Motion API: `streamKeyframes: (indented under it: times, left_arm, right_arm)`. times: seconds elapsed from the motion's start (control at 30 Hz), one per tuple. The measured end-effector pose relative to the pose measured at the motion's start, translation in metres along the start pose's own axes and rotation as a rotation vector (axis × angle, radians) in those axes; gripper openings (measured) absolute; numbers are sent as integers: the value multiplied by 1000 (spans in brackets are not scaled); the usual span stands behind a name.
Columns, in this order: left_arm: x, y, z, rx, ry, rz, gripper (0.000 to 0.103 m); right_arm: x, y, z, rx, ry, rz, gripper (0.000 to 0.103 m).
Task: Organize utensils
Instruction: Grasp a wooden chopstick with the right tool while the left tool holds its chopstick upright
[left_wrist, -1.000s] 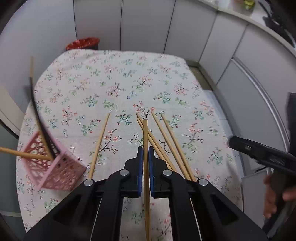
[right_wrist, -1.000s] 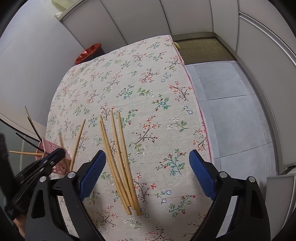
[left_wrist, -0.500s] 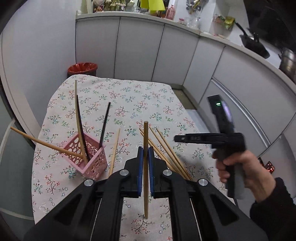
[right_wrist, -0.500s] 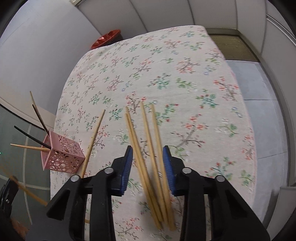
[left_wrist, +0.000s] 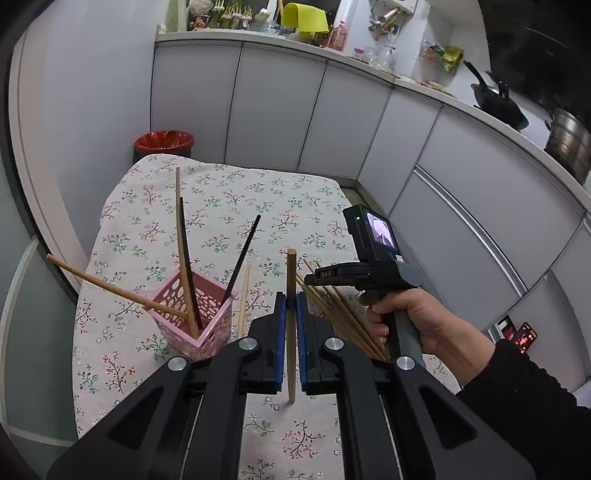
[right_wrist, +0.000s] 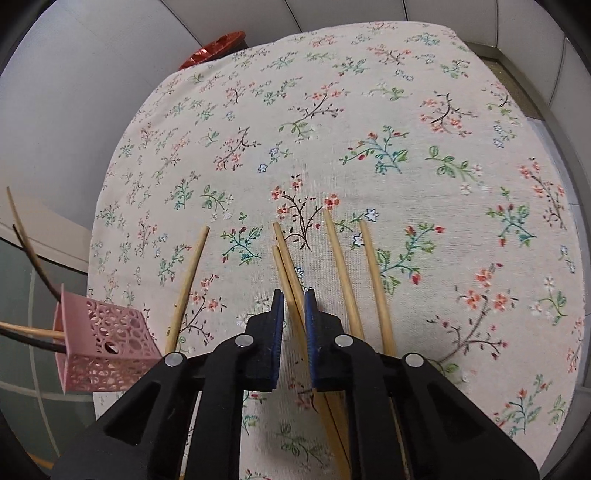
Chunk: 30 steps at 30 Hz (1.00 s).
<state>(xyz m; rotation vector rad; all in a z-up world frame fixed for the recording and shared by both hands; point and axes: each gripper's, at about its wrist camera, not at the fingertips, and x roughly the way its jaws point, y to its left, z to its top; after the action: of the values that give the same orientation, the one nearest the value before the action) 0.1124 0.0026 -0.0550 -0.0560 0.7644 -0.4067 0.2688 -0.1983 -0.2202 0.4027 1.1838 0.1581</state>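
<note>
My left gripper (left_wrist: 291, 299) is shut on a wooden chopstick (left_wrist: 291, 273), holding it upright above the floral tablecloth (left_wrist: 221, 192). To its left stands a pink perforated basket (left_wrist: 192, 317) with several wooden and black chopsticks leaning out of it. My right gripper (right_wrist: 294, 299) points down at the cloth with its jaws closing on a pair of wooden chopsticks (right_wrist: 286, 258) lying side by side between the blue pads. Two more chopsticks (right_wrist: 343, 273) lie just right of it, and a single one (right_wrist: 186, 284) lies to the left near the basket (right_wrist: 103, 350).
A hand (left_wrist: 413, 317) in a dark sleeve holds the right gripper's handle. A red-lined bin (left_wrist: 164, 142) stands beyond the table's far edge. Grey cabinets (left_wrist: 332, 122) run along the back and right, with pots on the counter. The far half of the cloth carries nothing.
The left gripper has lifted its chopstick off the cloth and the basket now sits closer. The right gripper has gone from wide open to closed around two chopsticks while moving down.
</note>
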Motion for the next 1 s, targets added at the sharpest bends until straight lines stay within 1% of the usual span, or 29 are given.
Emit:
streamKeyframes:
  times: [0.07,0.13,0.23,0.3,0.37,0.4,0.47,0.5,0.77,0.87,1.0]
  left_arm:
    - [0,3,0,-5,0,0,5]
    - [-2,5,1,-8,-1,-3,6]
    - [-3,5,2,-11,-4,-5,6]
    - [-3,3,2,-13,-4,-3,5]
    - [-3,2,1,-13,-5,1,6]
    - [-3,1,1,-13,-6,5,6]
    - [-3,2,1,-12,-9,14,6]
    - [-3,2,2,-12,-11,18,6]
    - [-7,3,2,-12,-23,28,6]
    - [-7,2,1,-6,-26,35,6]
    - [-16,3,2,-8,-55,40,6]
  right_arm:
    - [3,-2,1,3,0,-12,8]
    - [4,-5,2,9,-2,4,8]
    - [5,-3,2,-5,-6,-6,9]
    - [7,1,1,-29,-8,-27,11]
    - [8,9,0,-73,-20,-63,11]
    - [8,12,0,-96,-26,-80,10]
    - [7,13,-1,-118,-35,-78,6]
    - [7,13,-2,-133,-40,-90,6]
    - [2,14,-16,-194,7,-136,6]
    - [-5,10,-21,-181,1,-134,5]
    - [-37,6,-23,-164,-62,-80,5]
